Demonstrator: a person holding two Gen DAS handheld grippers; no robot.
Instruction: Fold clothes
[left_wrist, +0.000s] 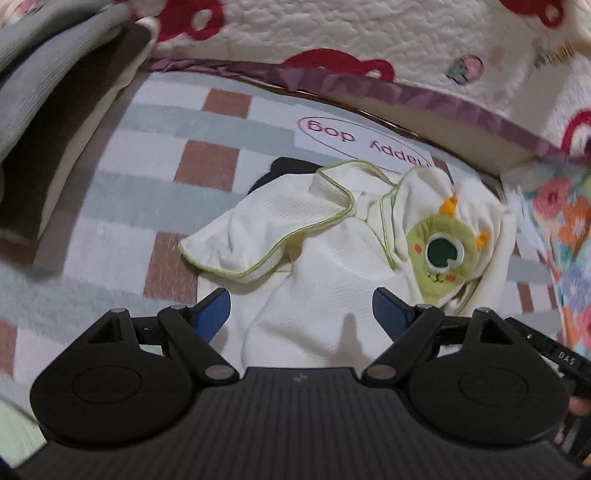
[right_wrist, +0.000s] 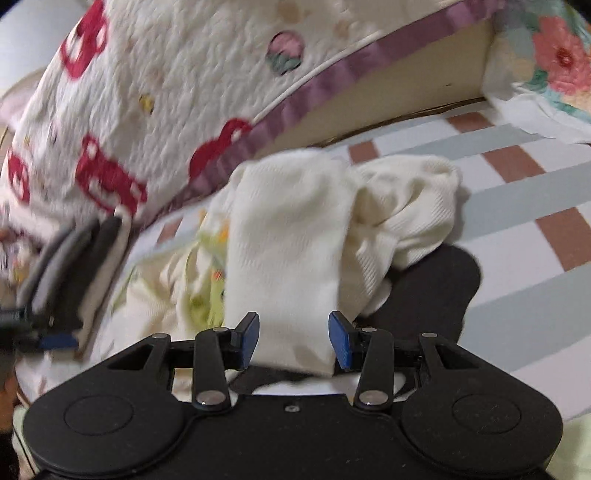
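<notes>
Lying crumpled on a checked mat (left_wrist: 207, 147) of white, pale green and brown squares: a cream ribbed baby garment (left_wrist: 314, 258) with thin green piping and a green one-eyed monster patch (left_wrist: 441, 254). Soft knit, bunched in loose folds, partly covering a dark flat shape (right_wrist: 439, 288) hard to identify. Left tool (left_wrist: 301, 308) spread wide, blue pads either side of the fabric, not pinching. Right tool (right_wrist: 293, 338) narrower, pads close beside a hanging fold; contact hard to tell. Behind, a quilted blanket (left_wrist: 332, 26) with red prints and purple trim. Right view blurred.
</notes>
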